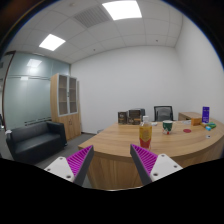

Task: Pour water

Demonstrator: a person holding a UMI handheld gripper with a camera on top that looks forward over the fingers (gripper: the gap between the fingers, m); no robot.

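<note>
I see my gripper [112, 160] spread wide and holding nothing. The bottle [146, 133] stands on the desk [170, 146], beyond the fingers, with a cup [167, 127] near it. I judge nothing is poured yet; grasping comes first.

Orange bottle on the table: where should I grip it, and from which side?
Grip the orange bottle around its straight middle body, coming in level from the near table edge. It stands upright, beyond the open tool, with clear space on both sides; the narrower top would probably give a poorer hold.
</note>
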